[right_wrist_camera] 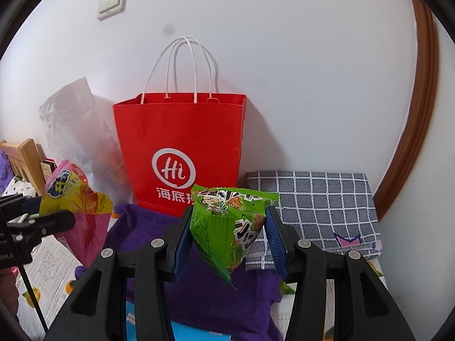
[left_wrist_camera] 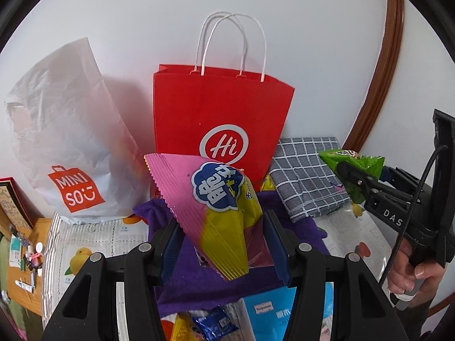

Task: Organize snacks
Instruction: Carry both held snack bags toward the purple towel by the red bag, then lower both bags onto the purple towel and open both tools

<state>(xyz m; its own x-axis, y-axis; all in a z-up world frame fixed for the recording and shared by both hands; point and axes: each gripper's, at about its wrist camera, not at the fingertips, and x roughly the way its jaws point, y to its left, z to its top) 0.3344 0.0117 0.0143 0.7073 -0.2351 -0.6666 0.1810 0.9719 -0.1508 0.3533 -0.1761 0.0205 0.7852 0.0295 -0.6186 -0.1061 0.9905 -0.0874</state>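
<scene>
black jaws with blue ribbed pads filled the bottom of both wrist views. the left gripper was clamped at a middling width on a pink and yellow crinkled foil snack bag, which stood up from the pads at lower centre of the left wrist view, its sawtooth seam pointing to the upper left. the right gripper pinched a small green foil snack packet the same way, at lower centre of the right wrist view, the packet's corner hanging below the pads. each bag was caught low on its body, probably so the bulk led the way and could drop clear once let go.

behind both snacks, at frame centre, a tall red paper carrier bag with white cord handles stood upright against the white wall, its mouth open at the top; it looked like the intended destination, though neither snack was over the mouth yet. a white crumpled plastic shopping bag leaned at its left. a grey checked folded cloth lay to the right, and a purple cloth spread beneath the grippers. more packets, among them a blue wrapped one, waited at the bottom edge of the left wrist view.
</scene>
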